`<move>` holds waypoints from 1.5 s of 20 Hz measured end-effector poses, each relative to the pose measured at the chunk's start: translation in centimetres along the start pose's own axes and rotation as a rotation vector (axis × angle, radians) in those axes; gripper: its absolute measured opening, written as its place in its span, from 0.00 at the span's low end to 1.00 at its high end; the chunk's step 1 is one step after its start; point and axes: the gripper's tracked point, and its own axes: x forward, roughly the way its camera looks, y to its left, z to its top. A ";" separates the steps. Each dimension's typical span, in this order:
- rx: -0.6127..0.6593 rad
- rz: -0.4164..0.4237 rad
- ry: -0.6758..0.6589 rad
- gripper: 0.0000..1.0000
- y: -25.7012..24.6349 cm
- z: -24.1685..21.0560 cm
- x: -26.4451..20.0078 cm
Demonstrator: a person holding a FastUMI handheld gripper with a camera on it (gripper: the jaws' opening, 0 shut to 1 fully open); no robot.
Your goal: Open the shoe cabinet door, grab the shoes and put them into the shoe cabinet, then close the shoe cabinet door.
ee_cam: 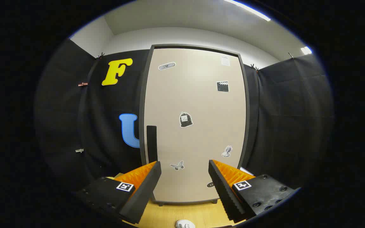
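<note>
I see the cabinet (195,123) standing upright straight ahead on the wooden floor (182,213), its door (198,104) closed. A dark vertical handle (151,144) sits on the door's left edge, low down. My gripper (185,169) is spread wide, pinching nothing, both fingers aimed at the cabinet's lower half, the left fingertip just below the handle. A white shoe (185,224) lies on the floor in front of the cabinet, between my fingers and nearer me. Stickers dot the door.
</note>
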 end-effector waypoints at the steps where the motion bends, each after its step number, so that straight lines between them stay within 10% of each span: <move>1: 0.001 0.001 -0.001 0.98 0.0 0.1 0.0; 30: 0.022 0.049 0.028 0.98 5.2 -0.9 4.5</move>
